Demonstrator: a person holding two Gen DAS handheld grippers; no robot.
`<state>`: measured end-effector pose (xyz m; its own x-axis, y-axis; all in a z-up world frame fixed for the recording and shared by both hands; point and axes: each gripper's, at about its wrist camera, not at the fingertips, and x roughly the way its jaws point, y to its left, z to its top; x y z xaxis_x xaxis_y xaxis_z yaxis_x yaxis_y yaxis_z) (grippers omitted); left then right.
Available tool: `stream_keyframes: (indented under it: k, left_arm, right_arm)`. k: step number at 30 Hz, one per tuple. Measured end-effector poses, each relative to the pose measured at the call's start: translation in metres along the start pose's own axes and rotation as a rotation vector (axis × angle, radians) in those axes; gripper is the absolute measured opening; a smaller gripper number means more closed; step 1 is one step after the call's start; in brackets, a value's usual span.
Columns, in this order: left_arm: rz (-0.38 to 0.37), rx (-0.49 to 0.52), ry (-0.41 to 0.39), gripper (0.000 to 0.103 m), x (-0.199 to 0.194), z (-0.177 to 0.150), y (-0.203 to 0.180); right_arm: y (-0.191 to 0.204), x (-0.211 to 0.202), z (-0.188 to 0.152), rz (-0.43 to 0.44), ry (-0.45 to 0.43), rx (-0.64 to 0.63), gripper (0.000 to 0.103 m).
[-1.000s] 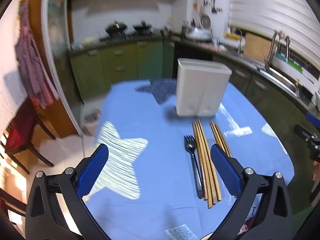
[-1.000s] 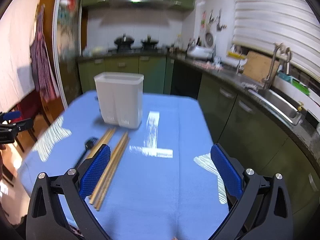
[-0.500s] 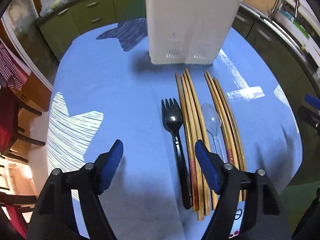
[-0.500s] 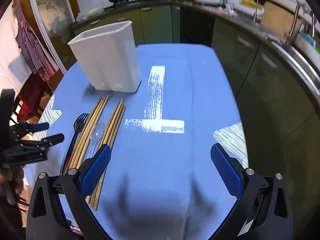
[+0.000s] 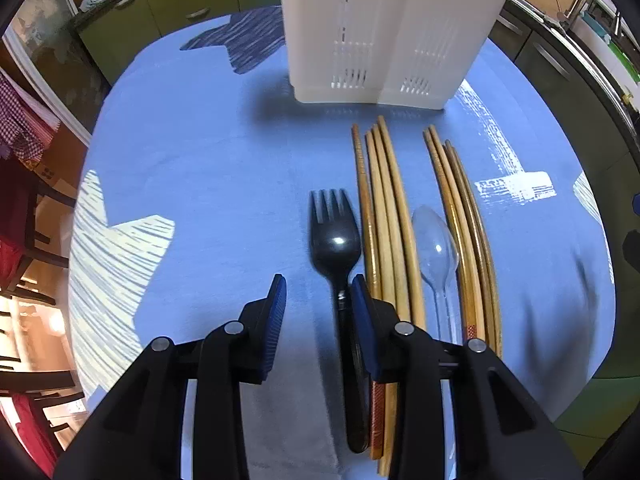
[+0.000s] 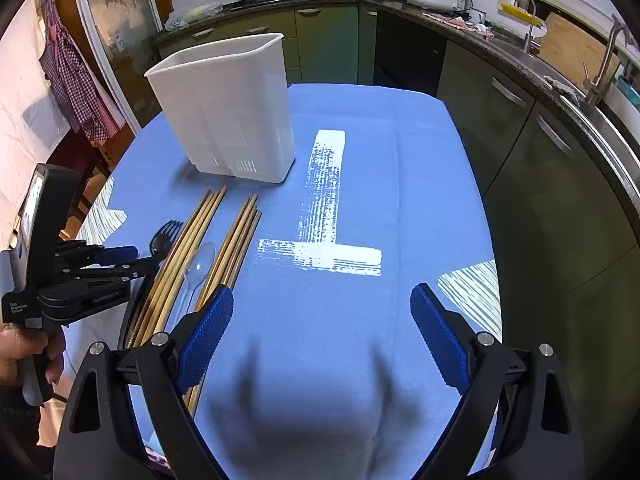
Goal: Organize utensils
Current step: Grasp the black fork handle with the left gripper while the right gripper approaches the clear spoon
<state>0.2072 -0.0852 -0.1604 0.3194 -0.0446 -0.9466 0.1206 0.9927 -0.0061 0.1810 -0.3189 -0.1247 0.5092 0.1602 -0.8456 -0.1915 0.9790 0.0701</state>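
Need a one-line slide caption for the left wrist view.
Left gripper closing around the black plastic fork handle, beside wooden chopsticks, a clear spoon and the white utensil holder.

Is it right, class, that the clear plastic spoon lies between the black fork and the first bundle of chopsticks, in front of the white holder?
Not quite. The left wrist view shows the clear spoon lying between the two chopstick bundles and; the black fork is left of both. All lie in front of the white holder.

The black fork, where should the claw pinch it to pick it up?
Pinch the black fork at its thin handle just below the head, coming from above. It lies flat beside the chopsticks, so stay narrow. The left claw is closing there.
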Motion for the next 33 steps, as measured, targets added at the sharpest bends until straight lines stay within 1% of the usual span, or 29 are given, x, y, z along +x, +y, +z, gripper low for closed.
stream_keyframes:
  k: [4,5,7,8,11,14,16,18,22,24,26,27,29,30,32,33]
  left_arm:
    - [-0.002,0.013,0.002,0.03,0.002,0.001,-0.007]
    - [0.0,0.018,0.001,0.027,0.003,0.001,-0.01]
    - [0.0,0.02,0.012,0.014,0.005,0.003,-0.012]
    - [0.003,0.02,0.01,0.012,0.006,0.003,-0.012]
    - [0.006,0.035,0.01,0.01,0.007,0.005,-0.013]
    - [0.005,0.038,0.007,0.01,0.008,0.006,-0.009]
    - [0.014,0.032,0.0,0.009,0.007,0.006,-0.003]
    - [0.023,0.028,-0.018,0.009,0.004,0.005,0.004]
    - [0.023,0.017,-0.052,0.009,-0.006,0.003,0.016]
    - [0.025,0.012,-0.071,0.009,-0.011,0.003,0.022]
    - [0.024,0.013,-0.084,0.009,-0.016,0.001,0.026]
    - [0.022,0.013,-0.09,0.009,-0.017,0.002,0.03]
    - [0.021,0.015,-0.104,0.009,-0.021,0.002,0.033]
    - [0.022,0.016,-0.114,0.009,-0.024,-0.001,0.033]
    - [0.02,0.017,-0.126,0.009,-0.027,-0.001,0.035]
    - [0.018,0.019,-0.133,0.009,-0.029,-0.002,0.036]
  right_arm:
    - [-0.003,0.0,0.001,-0.015,-0.002,-0.003,0.088]
    - [-0.004,-0.001,0.0,-0.017,-0.002,-0.005,0.088]
    - [-0.005,0.0,0.0,-0.02,0.0,-0.008,0.087]
    - [-0.005,0.0,0.0,-0.021,0.002,-0.01,0.086]
    - [-0.007,0.001,0.001,-0.018,0.008,-0.006,0.086]
    - [-0.007,0.002,0.002,0.007,0.027,0.003,0.085]
    - [-0.001,0.002,0.003,0.031,0.045,-0.001,0.082]
    - [0.007,0.002,0.004,0.043,0.057,-0.018,0.082]
    - [0.033,0.012,0.009,0.099,0.117,-0.053,0.082]
    - [0.046,0.023,0.013,0.132,0.169,-0.056,0.081]
    - [0.058,0.032,0.017,0.136,0.203,-0.066,0.066]
    - [0.062,0.035,0.019,0.14,0.214,-0.065,0.062]
    - [0.074,0.042,0.021,0.17,0.251,-0.064,0.046]
    - [0.078,0.045,0.022,0.181,0.267,-0.063,0.044]
    - [0.087,0.053,0.022,0.191,0.303,-0.068,0.035]
    - [0.091,0.056,0.022,0.188,0.32,-0.071,0.034]
